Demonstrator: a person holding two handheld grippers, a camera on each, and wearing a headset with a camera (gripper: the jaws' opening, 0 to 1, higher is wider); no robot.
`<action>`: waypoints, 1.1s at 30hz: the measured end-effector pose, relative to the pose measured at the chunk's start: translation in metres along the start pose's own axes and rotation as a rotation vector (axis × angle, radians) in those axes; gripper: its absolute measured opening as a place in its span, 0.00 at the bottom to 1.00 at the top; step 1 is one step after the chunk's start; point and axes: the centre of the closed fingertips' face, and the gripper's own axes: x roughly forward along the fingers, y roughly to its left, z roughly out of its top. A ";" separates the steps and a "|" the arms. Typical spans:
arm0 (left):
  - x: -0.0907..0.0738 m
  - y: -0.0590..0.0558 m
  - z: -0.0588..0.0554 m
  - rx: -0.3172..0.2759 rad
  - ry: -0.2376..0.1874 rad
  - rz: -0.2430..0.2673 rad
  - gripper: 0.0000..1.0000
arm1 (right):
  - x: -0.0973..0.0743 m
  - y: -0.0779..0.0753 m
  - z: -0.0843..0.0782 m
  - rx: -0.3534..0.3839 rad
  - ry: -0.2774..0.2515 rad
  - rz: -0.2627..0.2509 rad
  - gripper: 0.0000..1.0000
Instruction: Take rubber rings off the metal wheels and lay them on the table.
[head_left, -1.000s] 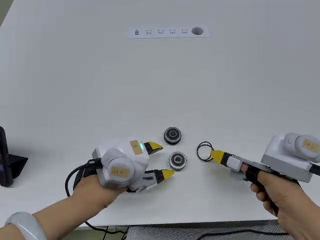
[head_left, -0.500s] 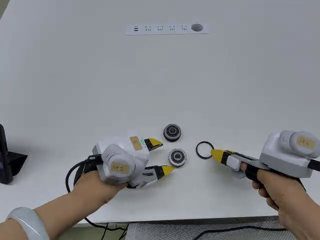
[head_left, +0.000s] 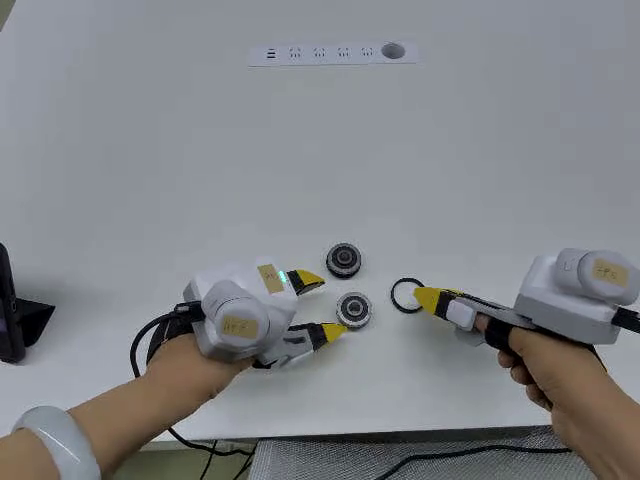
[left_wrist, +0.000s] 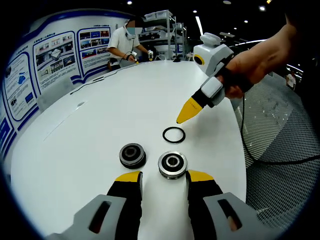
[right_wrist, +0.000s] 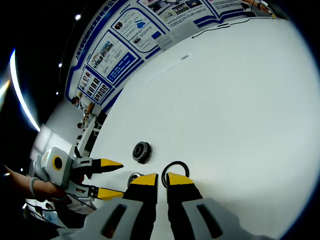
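Two small metal wheels lie near the table's front. The far wheel (head_left: 344, 259) (left_wrist: 132, 155) (right_wrist: 142, 152) has a black rubber rim. The near wheel (head_left: 354, 309) (left_wrist: 172, 164) shows a bare silver rim and sits just ahead of my left gripper (head_left: 320, 305) (left_wrist: 165, 176), which is open and holds nothing. A loose black rubber ring (head_left: 405, 294) (left_wrist: 174, 134) (right_wrist: 175, 164) lies flat on the table to the right of the wheels. My right gripper (head_left: 425, 297) (right_wrist: 162, 179) is shut, its yellow tip at the ring's right edge.
A white power strip (head_left: 330, 52) lies at the far side of the white table (head_left: 300, 160). A black stand (head_left: 12, 322) sits at the left edge, and a black cable (head_left: 150, 350) trails from the left gripper. The table's front edge is close behind both hands.
The rubber ring, slightly raised at the right gripper's tip a second ago, now lies flat on the table. The left gripper has hardly moved.
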 end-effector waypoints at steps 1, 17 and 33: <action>0.000 0.001 0.000 -0.002 -0.001 0.002 0.35 | 0.001 0.003 0.000 0.003 0.000 0.007 0.08; 0.003 0.021 0.015 -0.013 -0.025 0.052 0.30 | 0.019 0.026 -0.001 -0.023 0.028 0.073 0.06; 0.018 0.048 0.031 -0.042 -0.037 0.098 0.22 | 0.030 0.031 0.005 -0.031 0.032 0.092 0.06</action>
